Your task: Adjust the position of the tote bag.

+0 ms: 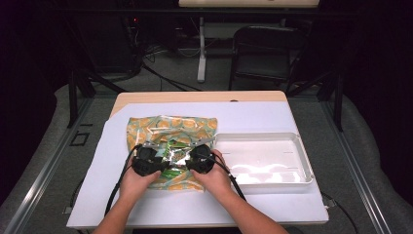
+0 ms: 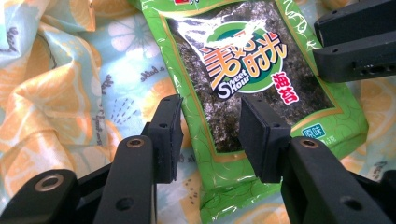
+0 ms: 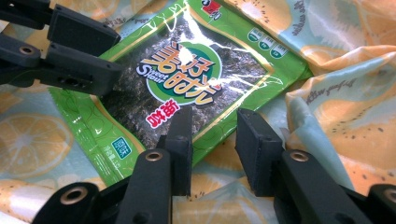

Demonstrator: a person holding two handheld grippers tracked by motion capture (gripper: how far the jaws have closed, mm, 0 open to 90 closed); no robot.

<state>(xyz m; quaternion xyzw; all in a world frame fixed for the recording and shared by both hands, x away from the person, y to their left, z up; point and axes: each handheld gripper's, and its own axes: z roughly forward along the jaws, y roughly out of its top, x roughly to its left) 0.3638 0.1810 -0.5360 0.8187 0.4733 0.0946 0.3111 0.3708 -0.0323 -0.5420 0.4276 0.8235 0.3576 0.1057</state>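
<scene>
A green seaweed snack packet (image 2: 247, 60) with a dark window and a "Sweet Hour" logo lies flat on a crinkly plastic bag printed with orange slices (image 2: 56, 84). My left gripper (image 2: 210, 112) hovers open above the packet's lower edge, pads apart and pressing nothing. My right gripper (image 3: 215, 121) stands open over the packet's (image 3: 187, 79) opposite edge and the orange-slice bag (image 3: 345, 93). Each gripper faces the other across the packet: the right gripper (image 2: 320, 44) and the left gripper (image 3: 109, 51) show there. From above, the left gripper (image 1: 155, 155) and right gripper (image 1: 192, 155) sit close together over the packet (image 1: 175, 144).
A white rectangular tray (image 1: 304, 161) stands just right of the bag (image 1: 170, 124). Both rest on a white sheet (image 1: 253, 117) covering the wooden table (image 1: 195, 96). A dark chair (image 1: 263, 48) and a desk leg stand beyond the far edge.
</scene>
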